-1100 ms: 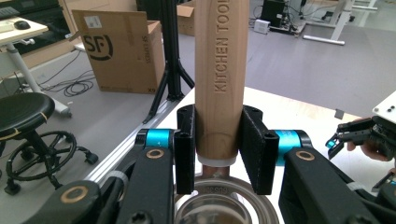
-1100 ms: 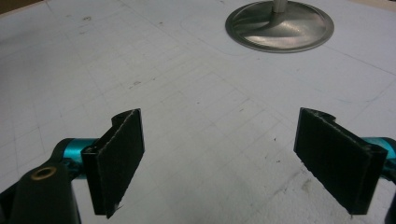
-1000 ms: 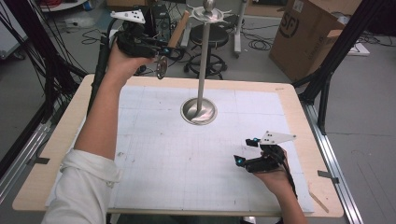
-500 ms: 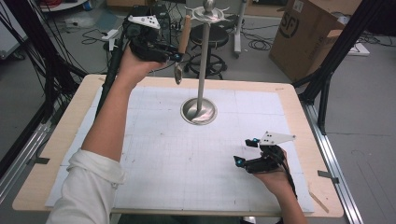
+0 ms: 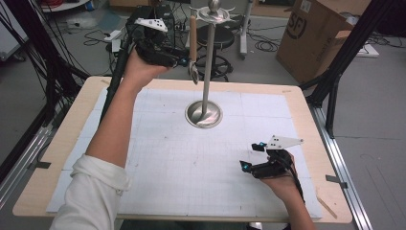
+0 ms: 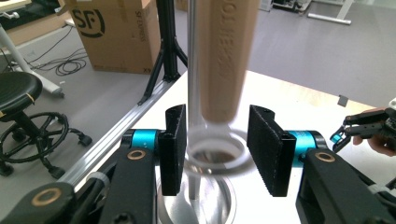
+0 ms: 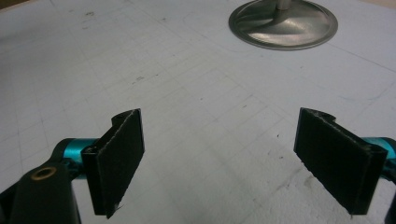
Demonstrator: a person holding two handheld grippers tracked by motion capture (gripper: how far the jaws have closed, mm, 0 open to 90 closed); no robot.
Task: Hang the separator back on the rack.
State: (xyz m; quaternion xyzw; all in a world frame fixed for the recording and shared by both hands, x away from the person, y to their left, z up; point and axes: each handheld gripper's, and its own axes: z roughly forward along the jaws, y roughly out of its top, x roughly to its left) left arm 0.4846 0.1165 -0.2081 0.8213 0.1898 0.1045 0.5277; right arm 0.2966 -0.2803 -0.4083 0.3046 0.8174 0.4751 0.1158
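— Why is your left hand-held gripper [image 5: 184, 61] raised so high?

— To reach the stand's [image 5: 208, 57] top hooks. The wooden-handled utensil [image 5: 193, 45] hangs there beside the pole, between my parted jaws, apparently ungripped.

— And the right hand-held gripper [image 5: 253, 156]?

— Resting wide open and empty, low over the desk [image 5: 306, 115].

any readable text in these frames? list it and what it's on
"SF": logo printed on the cardboard box on the floor beyond the table; it also shows on the box in the high view.
Wooden handle hanging by the stand's pole: letters run along it, too blurred to read.
No other text can be made out.
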